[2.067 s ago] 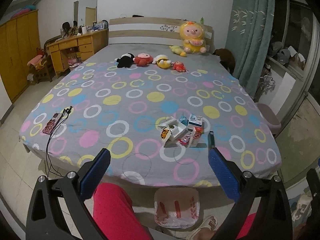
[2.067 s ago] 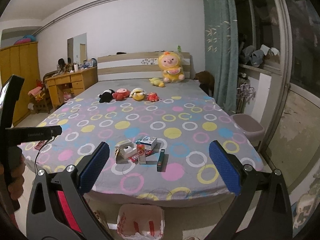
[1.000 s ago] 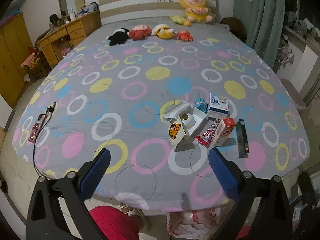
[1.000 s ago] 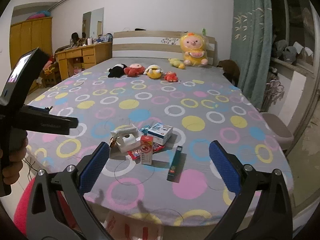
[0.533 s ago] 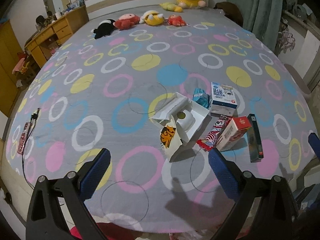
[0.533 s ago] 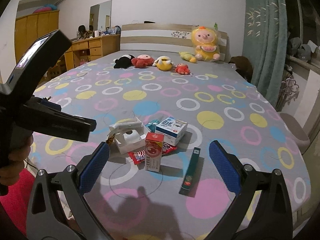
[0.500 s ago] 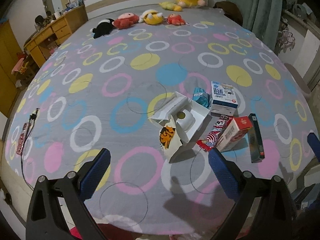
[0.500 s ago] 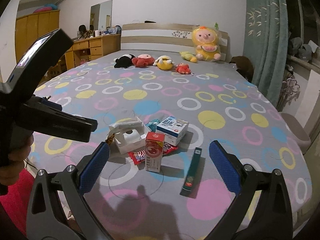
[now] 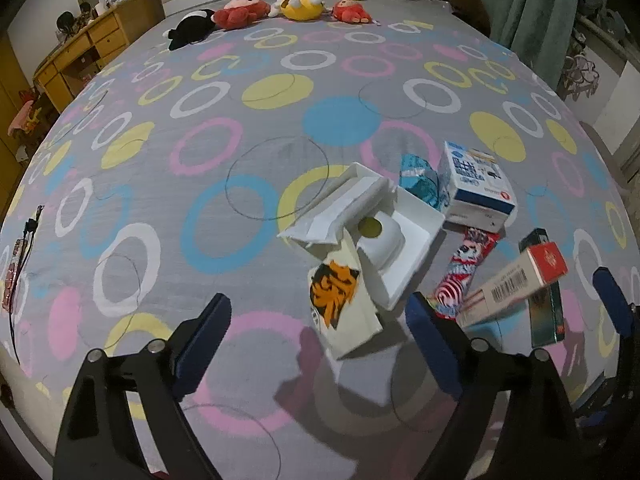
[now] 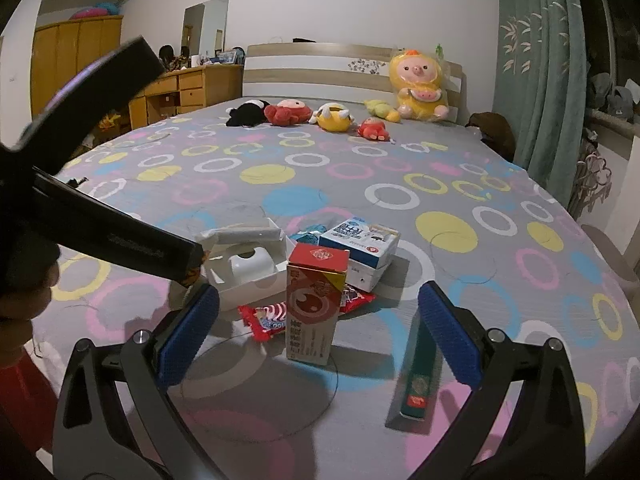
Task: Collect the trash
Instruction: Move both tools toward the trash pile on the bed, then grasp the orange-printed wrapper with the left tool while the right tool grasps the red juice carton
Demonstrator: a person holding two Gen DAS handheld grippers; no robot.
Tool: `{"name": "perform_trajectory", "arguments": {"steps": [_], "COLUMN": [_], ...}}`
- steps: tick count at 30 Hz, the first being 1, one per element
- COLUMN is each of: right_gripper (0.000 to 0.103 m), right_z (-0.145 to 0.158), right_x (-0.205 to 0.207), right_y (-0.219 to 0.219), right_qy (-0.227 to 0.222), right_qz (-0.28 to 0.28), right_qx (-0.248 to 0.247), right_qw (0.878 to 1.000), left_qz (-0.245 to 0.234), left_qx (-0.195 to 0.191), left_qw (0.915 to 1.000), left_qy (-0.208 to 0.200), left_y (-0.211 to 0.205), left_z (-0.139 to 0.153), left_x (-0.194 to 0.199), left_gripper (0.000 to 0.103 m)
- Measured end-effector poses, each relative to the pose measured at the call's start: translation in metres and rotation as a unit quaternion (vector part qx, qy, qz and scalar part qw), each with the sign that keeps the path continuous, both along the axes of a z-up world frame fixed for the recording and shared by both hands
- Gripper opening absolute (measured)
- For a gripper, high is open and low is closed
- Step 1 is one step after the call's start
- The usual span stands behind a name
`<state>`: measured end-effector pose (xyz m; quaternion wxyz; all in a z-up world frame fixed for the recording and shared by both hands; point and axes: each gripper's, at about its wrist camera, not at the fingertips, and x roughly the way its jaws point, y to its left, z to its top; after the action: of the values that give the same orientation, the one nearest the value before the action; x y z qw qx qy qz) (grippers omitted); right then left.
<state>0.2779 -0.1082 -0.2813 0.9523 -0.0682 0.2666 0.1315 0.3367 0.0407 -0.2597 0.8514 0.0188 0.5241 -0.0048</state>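
Note:
A pile of trash lies on the bed near its foot edge. An open white box (image 9: 384, 248) with a tiger-print flap (image 9: 334, 294) sits just ahead of my open left gripper (image 9: 316, 320). A red carton (image 10: 314, 304) stands upright between the fingers of my open right gripper (image 10: 316, 322), a little beyond them. Beside it lie a red snack wrapper (image 10: 266, 322), a blue-white box (image 10: 360, 244), a crumpled teal wrapper (image 9: 418, 178) and a long dark green box (image 10: 416, 380). Both grippers are empty.
The bed (image 9: 260, 128) has a grey cover with coloured rings. Plush toys (image 10: 332, 116) lie near the headboard. A phone with a cable (image 9: 16, 256) lies at the bed's left edge. A desk (image 10: 180, 92) and a curtain (image 10: 536, 80) flank the bed.
Both grippers have moved forward and lower toward the trash pile, which now looks larger. The red carton now stands between the right fingers. Nothing has been grasped.

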Motion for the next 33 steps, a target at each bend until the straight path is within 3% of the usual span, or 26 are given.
{"name": "perform_trajectory", "arguments": {"steps": [8, 16, 18, 21, 24, 28, 31, 33], "right_gripper": [0.098, 0.089, 0.069, 0.056, 0.04, 0.036, 0.036, 0.036], "right_z": [-0.012, -0.022, -0.024, -0.027, -0.029, -0.031, -0.03, -0.029], "right_x": [0.015, 0.025, 0.027, 0.032, 0.033, 0.034, 0.034, 0.034], "right_y": [-0.001, 0.0, 0.0, 0.003, 0.003, 0.003, 0.003, 0.002], "right_qy": [0.001, 0.005, 0.01, 0.024, 0.032, 0.035, 0.037, 0.038], "right_qz": [-0.006, -0.007, -0.002, 0.002, 0.005, 0.003, 0.001, 0.001], "right_qx": [0.012, 0.012, 0.015, 0.013, 0.02, 0.017, 0.019, 0.02], "right_qw": [1.0, 1.0, 1.0, 1.0, 0.999, 0.999, 0.999, 0.999], "left_qz": [0.008, 0.007, 0.004, 0.0, 0.002, 0.004, 0.004, 0.003], "left_qx": [-0.007, -0.008, -0.008, -0.011, -0.018, -0.034, -0.032, -0.032], "left_qw": [0.9998, 0.9995, 0.9996, 0.9997, 0.9993, 0.9989, 0.9991, 0.9992], "left_qy": [0.017, 0.032, 0.027, 0.022, 0.031, 0.033, 0.028, 0.026], "left_y": [0.005, 0.004, 0.004, 0.004, 0.007, 0.01, 0.01, 0.01], "left_z": [-0.019, -0.031, -0.03, -0.031, -0.035, -0.034, -0.033, -0.033], "left_x": [0.01, 0.015, 0.015, 0.017, 0.02, 0.02, 0.018, 0.016], "left_gripper": [0.086, 0.07, 0.069, 0.069, 0.059, 0.046, 0.028, 0.025]}}
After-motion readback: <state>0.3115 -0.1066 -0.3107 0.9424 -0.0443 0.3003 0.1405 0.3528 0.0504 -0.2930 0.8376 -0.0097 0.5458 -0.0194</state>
